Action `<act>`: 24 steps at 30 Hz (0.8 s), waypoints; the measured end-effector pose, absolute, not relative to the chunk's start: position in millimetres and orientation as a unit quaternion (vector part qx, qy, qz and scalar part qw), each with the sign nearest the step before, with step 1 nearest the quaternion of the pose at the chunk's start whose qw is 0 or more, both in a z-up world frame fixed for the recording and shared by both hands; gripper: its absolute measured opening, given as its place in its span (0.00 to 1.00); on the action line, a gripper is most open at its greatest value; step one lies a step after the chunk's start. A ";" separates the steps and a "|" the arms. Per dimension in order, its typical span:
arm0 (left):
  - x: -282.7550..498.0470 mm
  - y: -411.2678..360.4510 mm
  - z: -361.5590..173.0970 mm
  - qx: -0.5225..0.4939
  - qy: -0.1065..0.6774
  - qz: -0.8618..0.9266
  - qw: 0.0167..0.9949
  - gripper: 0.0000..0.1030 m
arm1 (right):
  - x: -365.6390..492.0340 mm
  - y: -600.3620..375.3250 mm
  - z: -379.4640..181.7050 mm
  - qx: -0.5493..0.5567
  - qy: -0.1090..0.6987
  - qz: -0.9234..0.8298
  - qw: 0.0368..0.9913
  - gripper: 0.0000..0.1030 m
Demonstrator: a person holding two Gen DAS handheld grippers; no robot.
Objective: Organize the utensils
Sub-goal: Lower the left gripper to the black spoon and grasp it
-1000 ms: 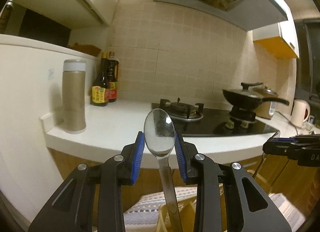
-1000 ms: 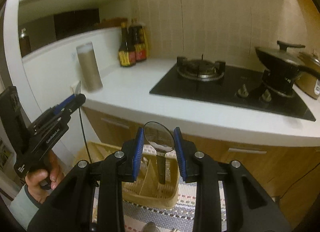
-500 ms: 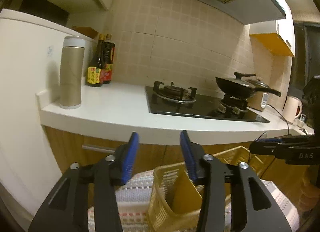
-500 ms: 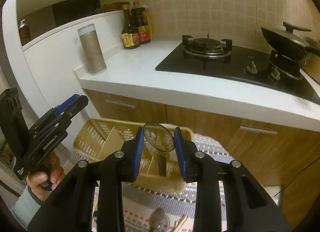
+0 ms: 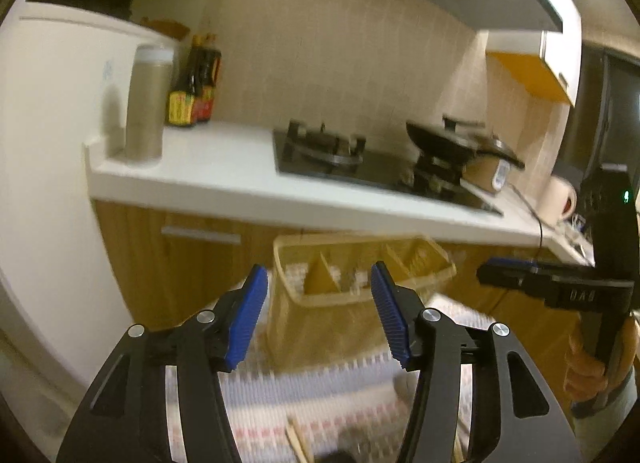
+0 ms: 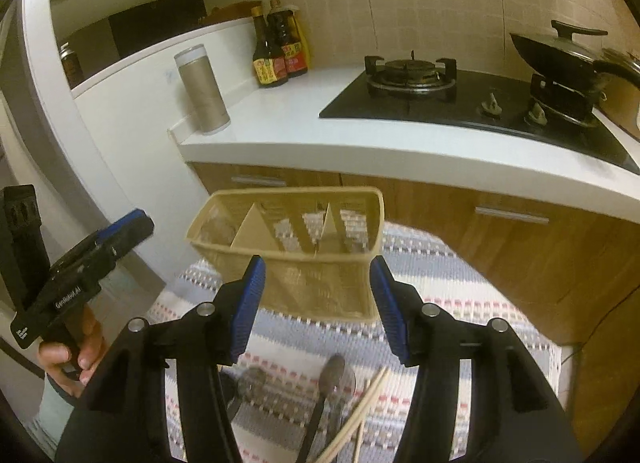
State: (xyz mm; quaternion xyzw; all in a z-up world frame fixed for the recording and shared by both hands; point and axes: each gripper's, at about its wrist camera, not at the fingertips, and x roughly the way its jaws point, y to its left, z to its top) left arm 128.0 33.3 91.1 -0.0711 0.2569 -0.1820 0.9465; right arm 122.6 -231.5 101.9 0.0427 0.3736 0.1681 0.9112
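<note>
Blue pads line both tongs, and both stand spread with nothing between them; each has just been opening. Left tongs [image 5: 316,315] and right tongs [image 6: 316,303] each point at the basket [image 6: 320,283], which sits on the striped mat [image 6: 460,303] on the floor, at twelve o'clock from either pair and below the worktop [image 6: 320,119]. Dividers split the basket into compartments; what lies inside them is too blurred to tell.

More utensils wait on the mat at six o'clock from the right tongs: two spoons [image 6: 336,375] and chopsticks [image 6: 368,399], lying close together and partly crossing. The left view is smeared, showing only a chopstick tip [image 5: 298,443] at its bottom edge.

Risks from here, as I judge them: the crossed pieces may come up together if the pads close on more than one, and a thin chopstick could slip or twist out. With two tongs near one narrow basket, they could knock each other or tip it.
</note>
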 end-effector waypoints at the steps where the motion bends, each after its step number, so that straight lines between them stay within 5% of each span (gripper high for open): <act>1: 124.5 32.7 88.2 -0.069 0.266 -0.181 0.944 0.51 | 118.9 -231.7 101.2 0.041 0.377 0.169 0.910 0.49; 18: 110.0 19.2 -11.3 -0.054 0.491 -0.186 0.850 0.51 | 119.4 -214.1 7.4 0.041 0.551 0.174 0.815 0.49; 24: 109.9 7.1 -33.9 -0.015 0.507 -0.172 0.844 0.49 | 134.7 -213.8 -23.9 0.053 0.586 0.165 0.792 0.36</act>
